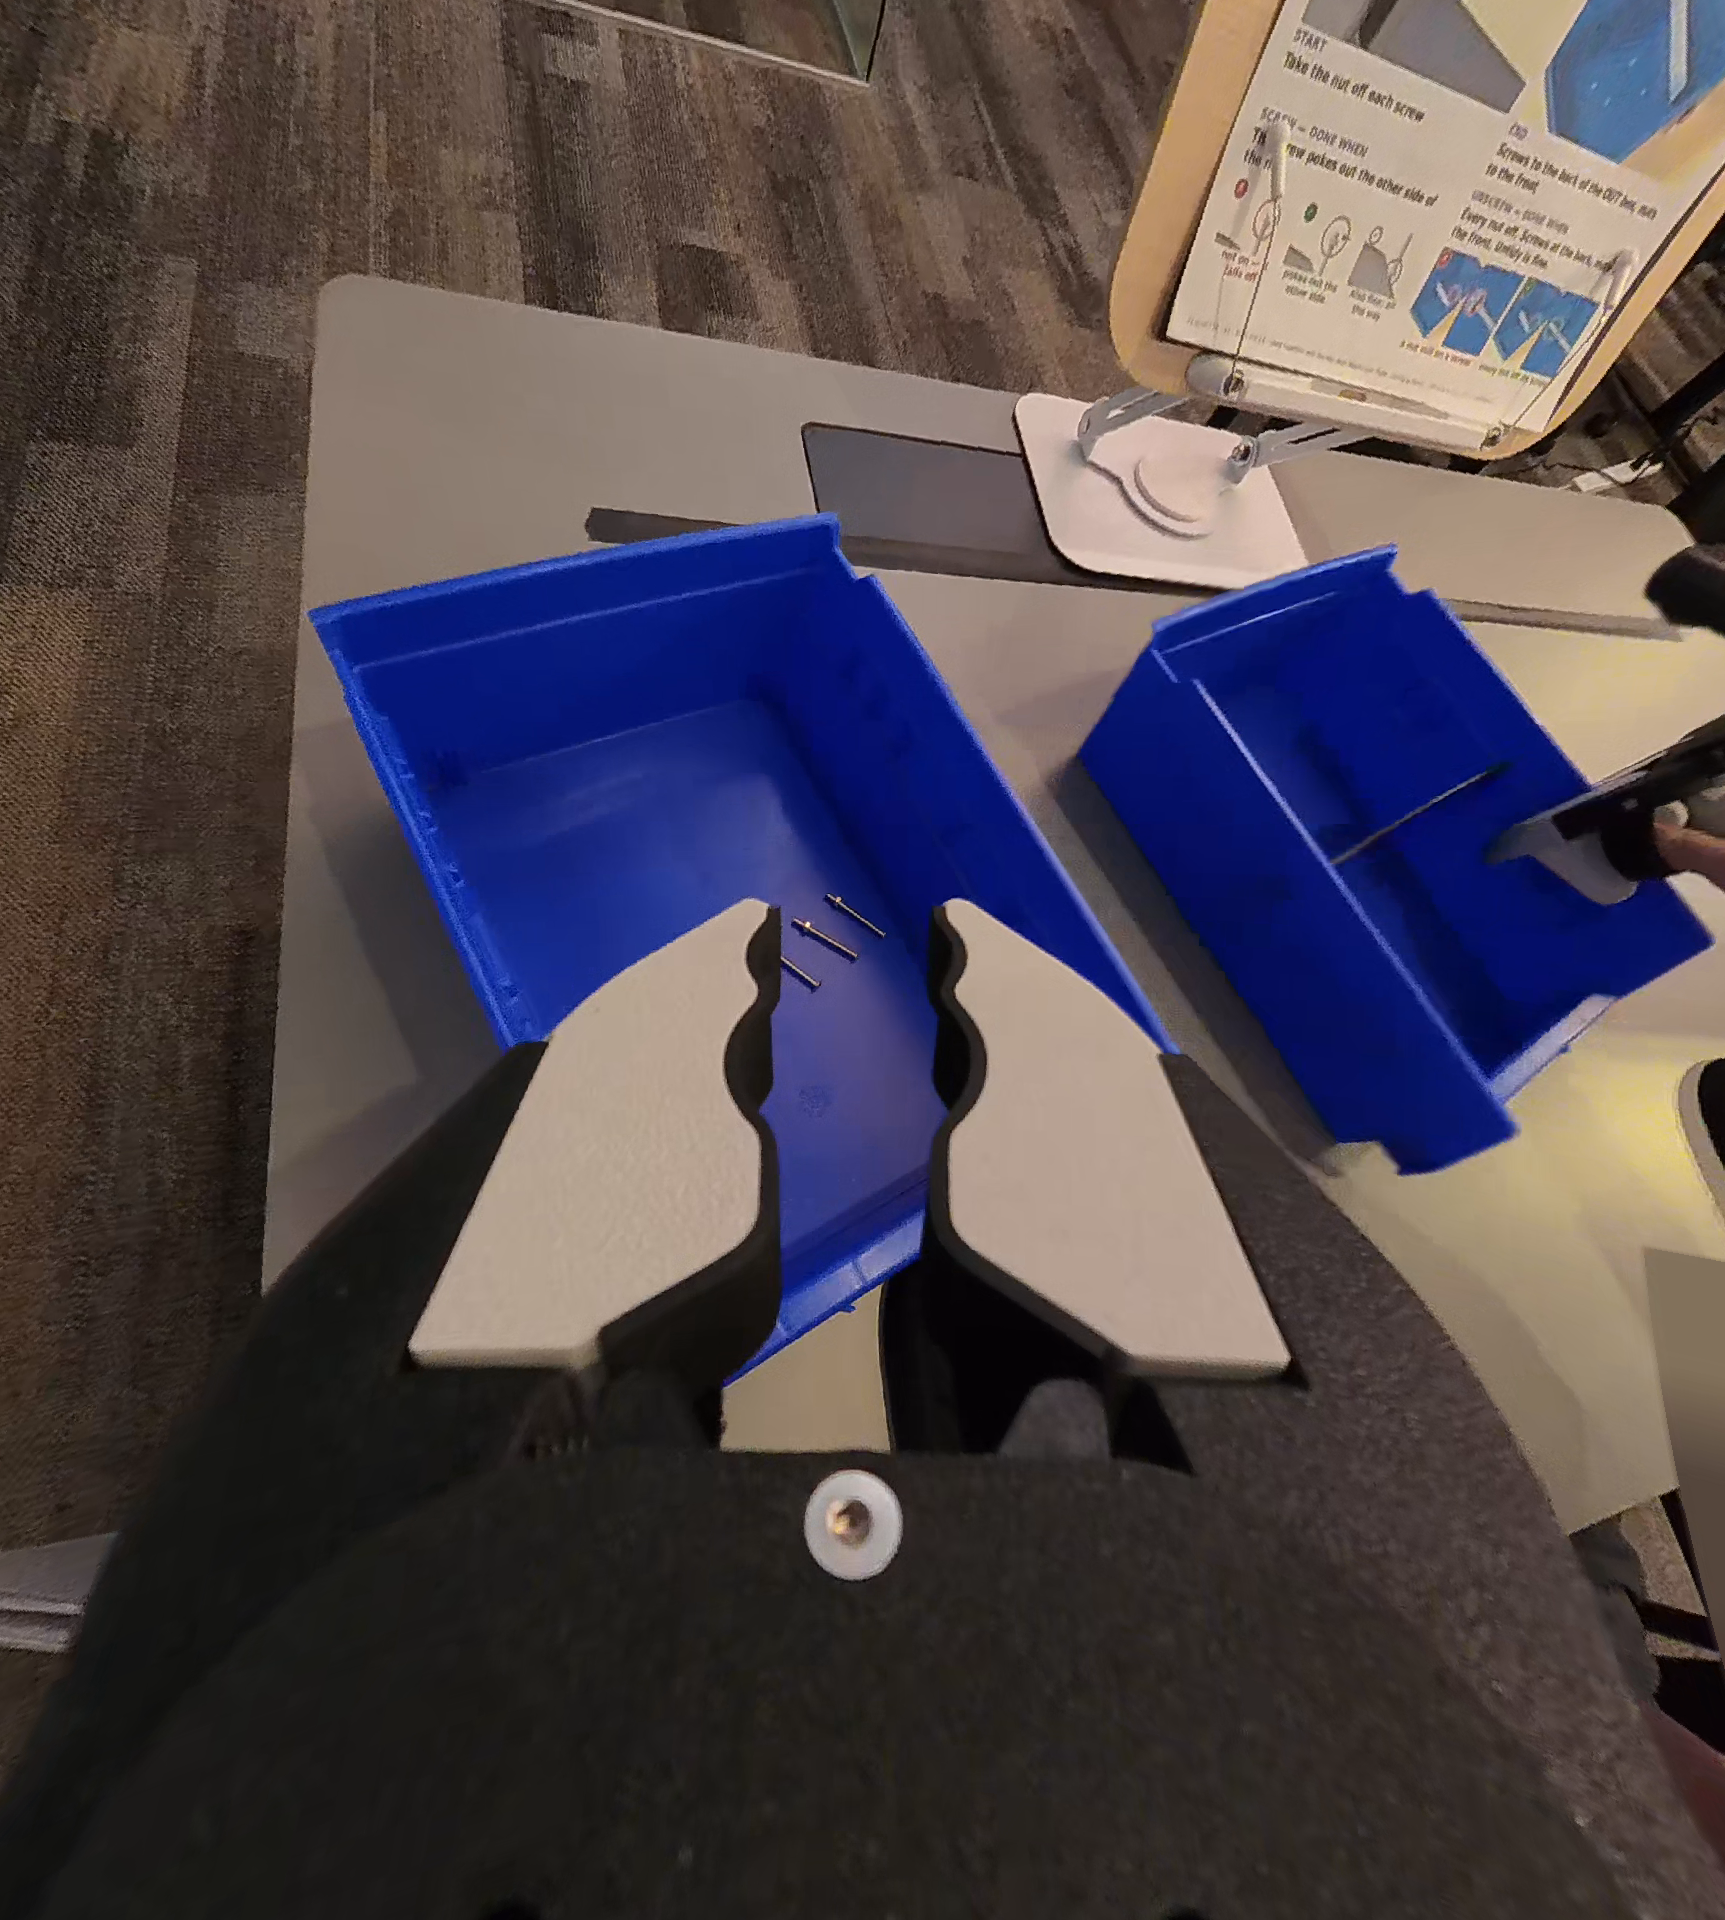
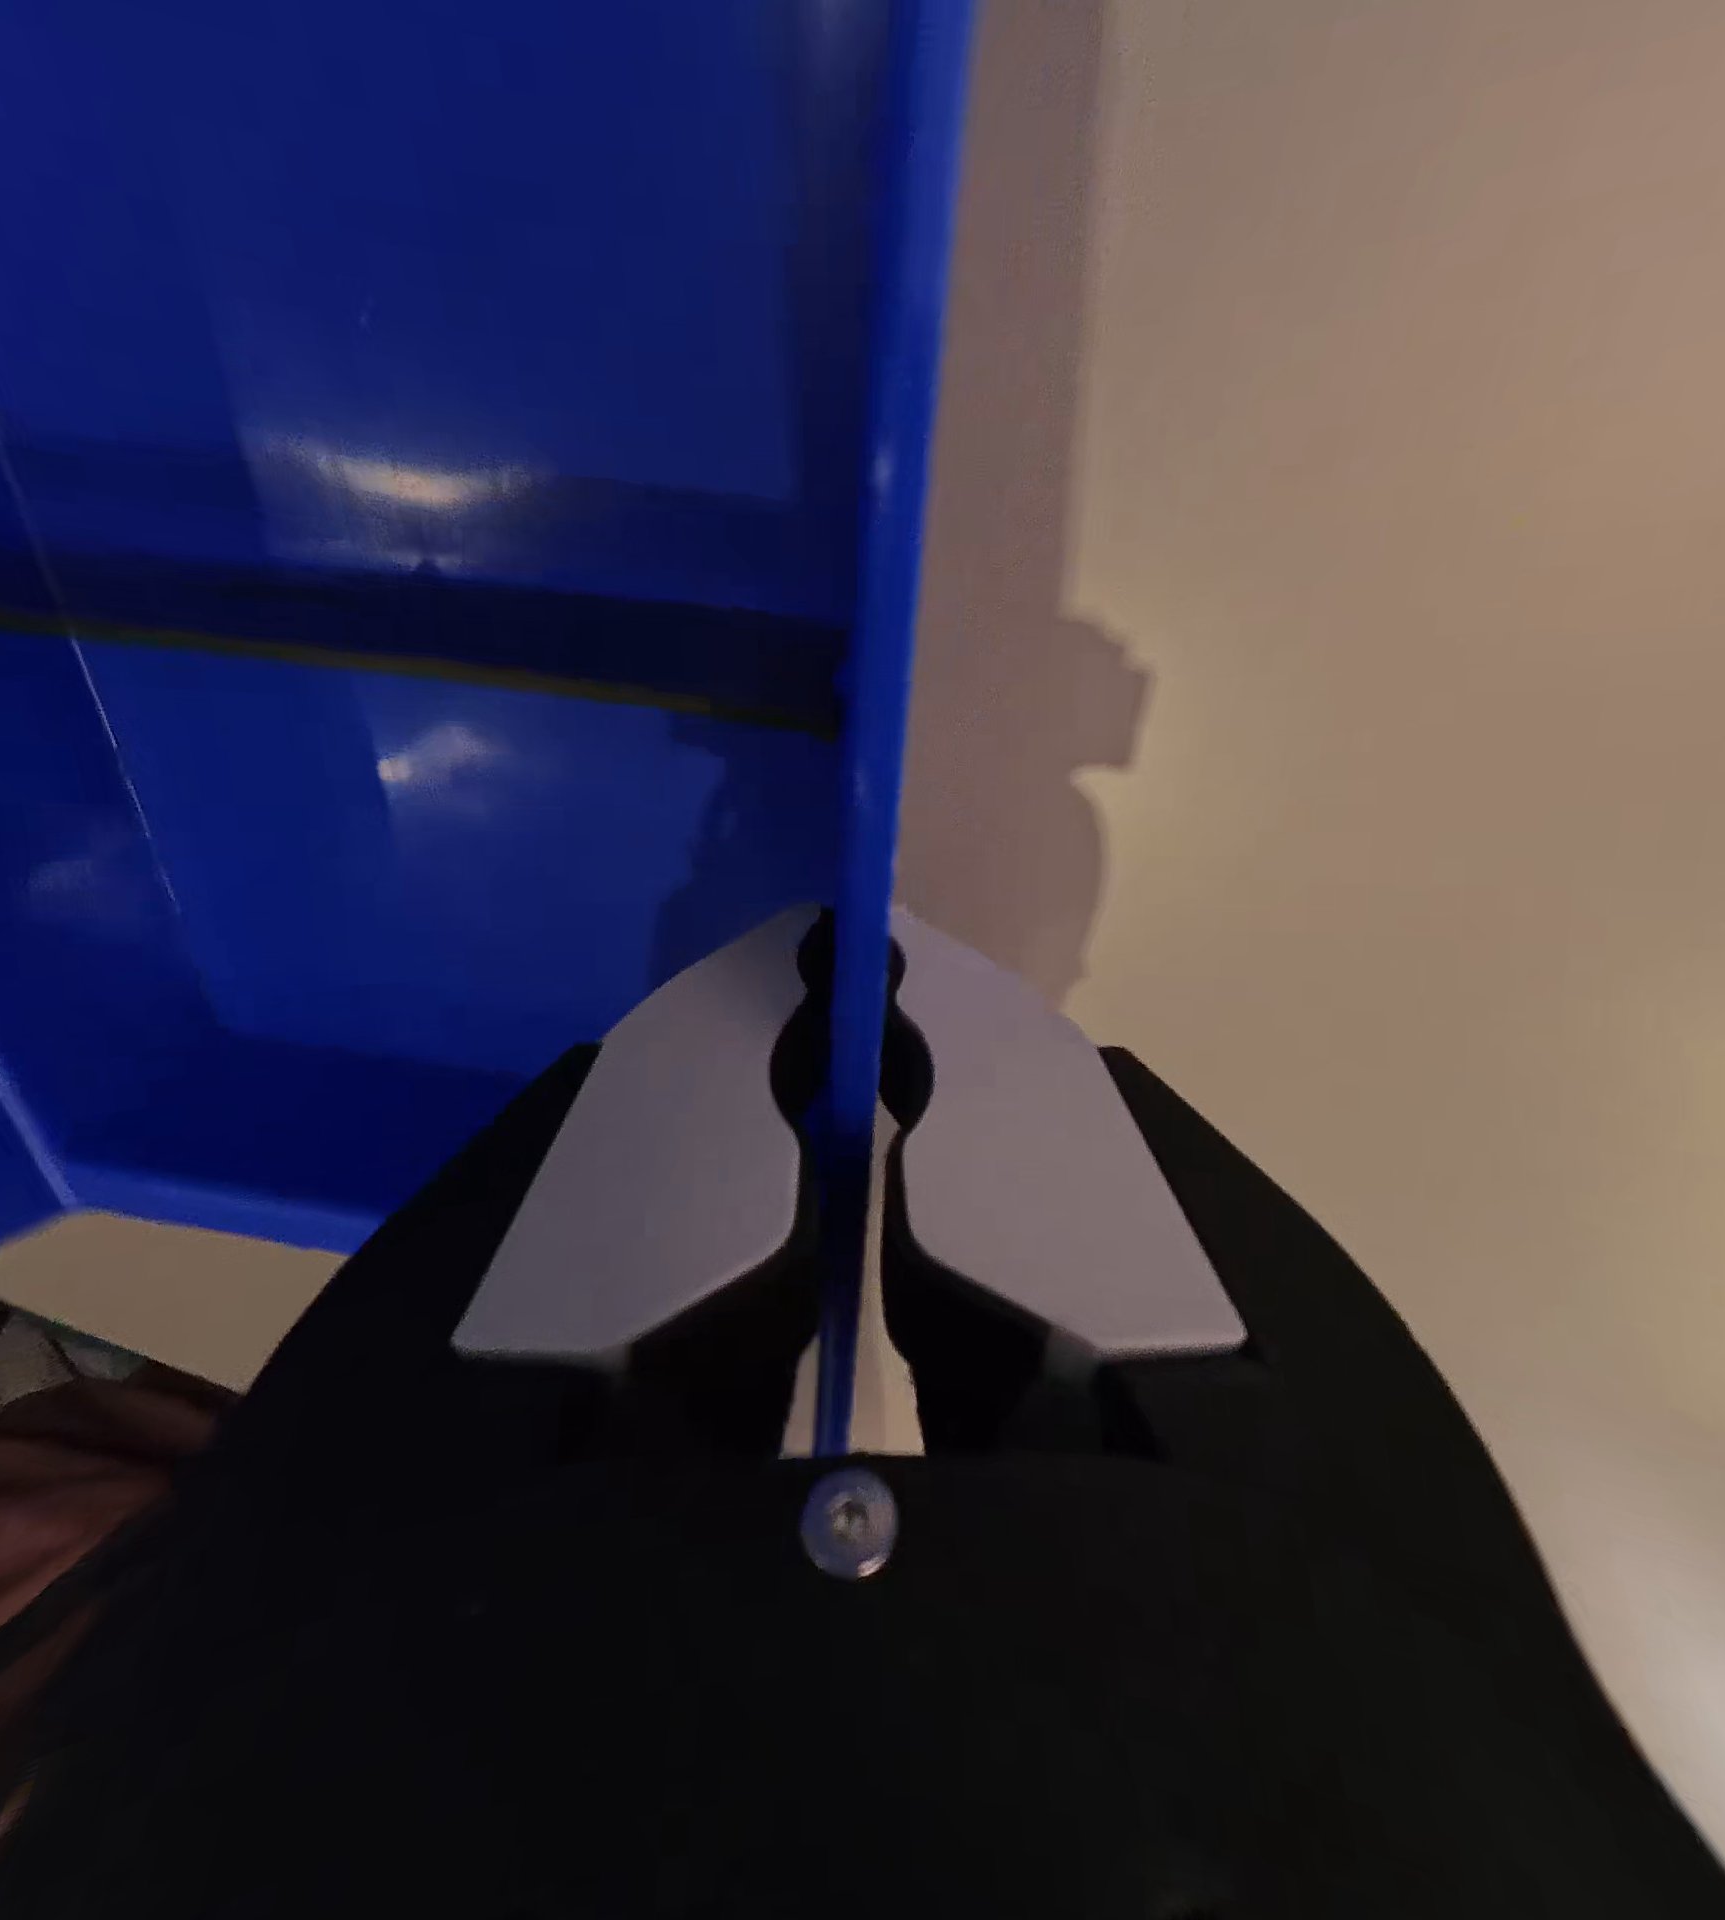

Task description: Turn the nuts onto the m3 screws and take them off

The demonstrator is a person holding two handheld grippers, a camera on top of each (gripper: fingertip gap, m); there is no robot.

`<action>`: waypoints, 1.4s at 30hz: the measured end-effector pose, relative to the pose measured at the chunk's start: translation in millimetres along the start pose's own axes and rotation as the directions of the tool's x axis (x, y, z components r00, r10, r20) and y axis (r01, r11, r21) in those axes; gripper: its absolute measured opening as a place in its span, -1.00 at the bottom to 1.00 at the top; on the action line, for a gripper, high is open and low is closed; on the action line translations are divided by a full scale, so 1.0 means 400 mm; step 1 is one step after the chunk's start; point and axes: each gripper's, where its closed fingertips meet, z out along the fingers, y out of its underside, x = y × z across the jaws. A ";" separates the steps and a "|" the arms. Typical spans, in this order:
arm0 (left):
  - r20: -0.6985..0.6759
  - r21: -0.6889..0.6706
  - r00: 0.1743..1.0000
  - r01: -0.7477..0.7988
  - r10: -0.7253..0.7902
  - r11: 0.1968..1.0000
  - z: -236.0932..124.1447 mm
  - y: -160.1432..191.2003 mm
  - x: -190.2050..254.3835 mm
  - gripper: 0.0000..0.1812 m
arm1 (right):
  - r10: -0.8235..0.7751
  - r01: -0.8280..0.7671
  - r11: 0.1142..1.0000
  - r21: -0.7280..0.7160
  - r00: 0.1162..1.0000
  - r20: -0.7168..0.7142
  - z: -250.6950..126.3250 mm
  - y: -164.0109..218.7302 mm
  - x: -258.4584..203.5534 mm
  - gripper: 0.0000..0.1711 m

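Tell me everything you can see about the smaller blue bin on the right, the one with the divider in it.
The smaller blue bin is glossy moulded plastic, open-topped, with a stepped rim and a lower front lip. A thin dark divider crosses its inside, splitting it into two compartments; nothing is visible in either. It sits flat on the grey table, angled, apart from the larger blue bin. The right tool is closed on its side wall, one finger inside, one outside.

Black gripper, grey scalloped fingers.
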 end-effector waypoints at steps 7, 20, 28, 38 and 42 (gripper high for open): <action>0.003 -0.032 0.999 -0.043 0.043 0.999 0.030 -0.007 0.033 -0.71 | 0.141 -0.141 0.989 0.043 0.990 0.018 -0.042 0.047 0.240 -0.91; 0.040 -0.104 0.993 -0.103 0.108 0.989 0.080 -0.004 0.062 -0.71 | 0.394 -0.389 0.917 0.088 0.919 -0.035 -0.120 0.239 0.640 -0.92; 0.108 -0.128 0.993 -0.028 0.043 0.991 0.077 0.015 0.001 -0.70 | 0.311 -0.306 0.943 0.130 0.950 -0.020 -0.138 0.302 0.724 -0.91; 0.171 -0.119 0.982 0.107 -0.086 0.987 0.060 0.043 -0.108 -0.66 | 0.305 -0.294 0.943 0.154 0.951 -0.050 -0.142 0.334 0.742 -0.91; 0.184 -0.149 0.977 0.136 -0.108 0.979 0.075 0.063 -0.145 -0.52 | 0.230 -0.197 0.966 0.167 0.950 -0.211 -0.149 0.343 0.767 -0.66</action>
